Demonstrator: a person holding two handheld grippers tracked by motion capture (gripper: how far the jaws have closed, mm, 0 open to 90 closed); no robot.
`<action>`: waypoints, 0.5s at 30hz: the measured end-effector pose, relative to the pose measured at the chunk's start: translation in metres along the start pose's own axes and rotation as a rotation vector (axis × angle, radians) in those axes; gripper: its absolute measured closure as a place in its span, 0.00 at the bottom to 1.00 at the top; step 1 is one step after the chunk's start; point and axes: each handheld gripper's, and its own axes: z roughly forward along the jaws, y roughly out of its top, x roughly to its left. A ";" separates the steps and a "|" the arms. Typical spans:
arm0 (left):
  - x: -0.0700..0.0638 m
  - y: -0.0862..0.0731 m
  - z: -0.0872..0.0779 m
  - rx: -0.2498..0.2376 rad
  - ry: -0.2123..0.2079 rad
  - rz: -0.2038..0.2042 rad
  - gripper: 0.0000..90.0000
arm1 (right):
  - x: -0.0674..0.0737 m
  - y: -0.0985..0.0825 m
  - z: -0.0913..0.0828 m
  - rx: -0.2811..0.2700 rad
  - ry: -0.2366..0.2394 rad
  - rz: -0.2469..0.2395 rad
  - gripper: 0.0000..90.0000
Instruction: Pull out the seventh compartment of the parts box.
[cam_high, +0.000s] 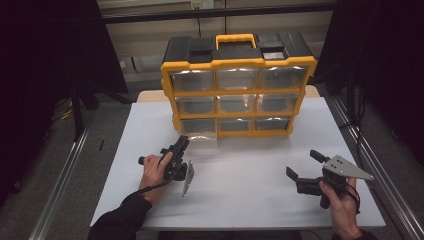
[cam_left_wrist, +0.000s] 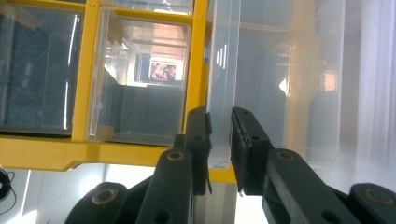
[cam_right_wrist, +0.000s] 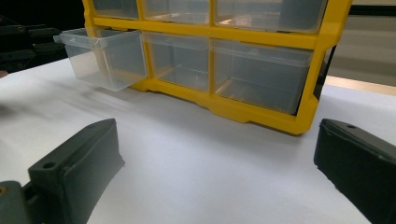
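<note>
My left tongs (cam_left_wrist: 219, 140) pinch the front lip of the clear bottom-left drawer (cam_right_wrist: 105, 58), already part-way out of the yellow organiser (cam_high: 239, 85) at the back of the white bench (cam_high: 250, 175). Looks like mid-pull; next I'd draw straight back, keeping it level. Right tongs (cam_high: 303, 170) spread wide, idle. Drawer looks empty.

Clear glossy plastic drawer (cam_right_wrist: 105, 58)

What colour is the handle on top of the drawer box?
Yellow-orange, the same as the frame. The handle shows best in the high view.
</note>
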 end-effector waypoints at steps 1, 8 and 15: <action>0.000 0.000 0.000 0.003 -0.004 0.004 0.87 | 0.000 0.000 0.000 0.003 0.002 0.000 0.00; 0.002 0.001 -0.003 -0.001 -0.007 0.019 0.87 | 0.000 0.000 0.000 0.002 -0.001 0.001 0.00; 0.001 0.002 -0.007 -0.004 -0.001 -0.003 0.87 | 0.000 0.000 0.000 0.002 -0.001 0.002 0.00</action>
